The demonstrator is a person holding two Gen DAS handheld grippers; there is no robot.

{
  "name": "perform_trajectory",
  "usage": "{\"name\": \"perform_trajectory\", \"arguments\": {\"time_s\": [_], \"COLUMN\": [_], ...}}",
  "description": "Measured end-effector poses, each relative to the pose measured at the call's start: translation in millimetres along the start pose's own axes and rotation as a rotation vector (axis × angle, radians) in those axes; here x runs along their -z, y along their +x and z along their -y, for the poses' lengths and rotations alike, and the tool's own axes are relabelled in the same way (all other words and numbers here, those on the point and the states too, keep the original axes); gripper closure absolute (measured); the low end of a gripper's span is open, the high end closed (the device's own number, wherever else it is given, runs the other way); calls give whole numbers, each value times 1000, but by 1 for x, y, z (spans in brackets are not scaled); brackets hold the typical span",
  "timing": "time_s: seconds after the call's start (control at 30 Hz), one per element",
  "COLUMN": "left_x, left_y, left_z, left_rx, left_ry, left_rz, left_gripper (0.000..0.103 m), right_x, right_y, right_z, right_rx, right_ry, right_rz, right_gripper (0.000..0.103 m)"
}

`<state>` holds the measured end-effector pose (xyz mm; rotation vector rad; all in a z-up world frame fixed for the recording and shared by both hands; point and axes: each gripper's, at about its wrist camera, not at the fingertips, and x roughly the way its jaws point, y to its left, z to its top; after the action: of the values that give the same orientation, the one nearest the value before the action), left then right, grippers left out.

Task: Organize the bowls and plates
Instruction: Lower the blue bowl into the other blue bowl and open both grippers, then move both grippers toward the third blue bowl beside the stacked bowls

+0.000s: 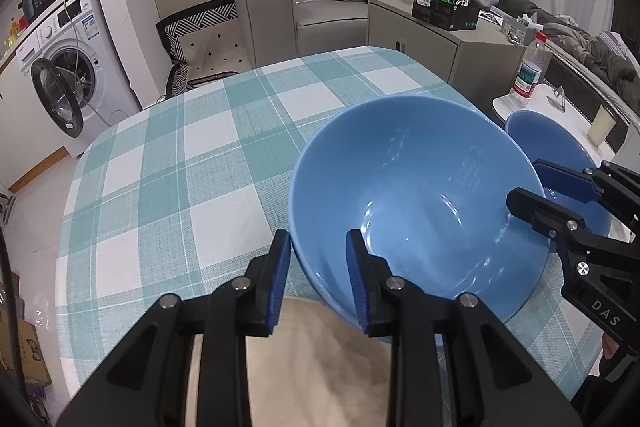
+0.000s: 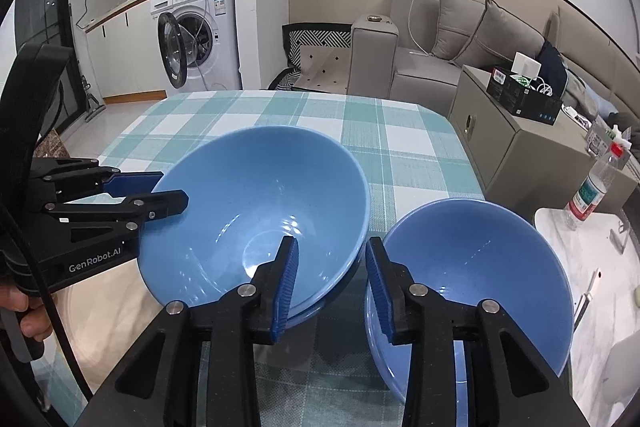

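- The large blue bowl (image 2: 256,211) sits on the checked tablecloth (image 2: 280,111), toward the near edge of the table, and in the right wrist view a second blue rim shows just under its near side, so it looks nested on another bowl of the same kind.
- Just beside the large bowl, on its right, stands the smaller blue bowl (image 2: 468,267), apart from the stack; a further rim seems to sit under it too, though I cannot be sure.
- My read: one stack is made, the smaller bowl is not yet joined to anything, and no plates are clearly in view. A pale round surface (image 1: 304,359) lies under the near side of the large bowl; I cannot tell whether it is a plate.
- The left gripper (image 1: 318,275) straddles the large bowl's near-left rim: one blue pad inside the wall, one outside. The jaws stand a little apart, gaps show on both sides, nothing is pinched.
- The right gripper (image 2: 332,287) straddles the same bowl's right rim, one finger inside it, the other over the gap toward the smaller bowl. It too is slightly parted and holds nothing.
- Both claws read as let go, so the large bowl rests on its own.
- Beyond the large bowl, the far half of the table is bare cloth.
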<state>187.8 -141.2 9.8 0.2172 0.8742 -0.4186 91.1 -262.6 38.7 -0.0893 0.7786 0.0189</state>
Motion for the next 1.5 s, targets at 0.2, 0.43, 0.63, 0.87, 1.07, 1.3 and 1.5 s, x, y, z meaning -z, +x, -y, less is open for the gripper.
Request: {"name": "perform_trajectory", "arguments": {"time_s": [0.2, 0.43, 0.63, 0.87, 1.07, 1.3, 1.5], "left_x": [0, -2, -4, -5, -3, -1, -3], "left_y": [-2, -15, -32, -46, -57, -57, -54], "left_z": [-1, 1, 3, 16, 43, 69, 85], "left_rx": [26, 43, 86, 113, 128, 145, 149], "left_ry": [-19, -45, -95, -110, -70, -51, -56], "left_rz": [3, 22, 65, 110, 136, 124, 122], "left_gripper": [66, 46, 10, 0, 0, 0, 0], "right_x": [0, -2, -5, -1, 12, 21, 27], "right_y": [-6, -26, -42, -74, -99, -123, -129], "right_z": [8, 18, 31, 62, 96, 129, 145], "right_rx": [-17, -45, -102, -122, -101, -115, -61], "right_ry": [18, 35, 67, 140, 206, 282, 323], "right_rz": [14, 73, 92, 135, 164, 206, 206], "right_gripper": [55, 4, 1, 1, 1, 1, 1]}}
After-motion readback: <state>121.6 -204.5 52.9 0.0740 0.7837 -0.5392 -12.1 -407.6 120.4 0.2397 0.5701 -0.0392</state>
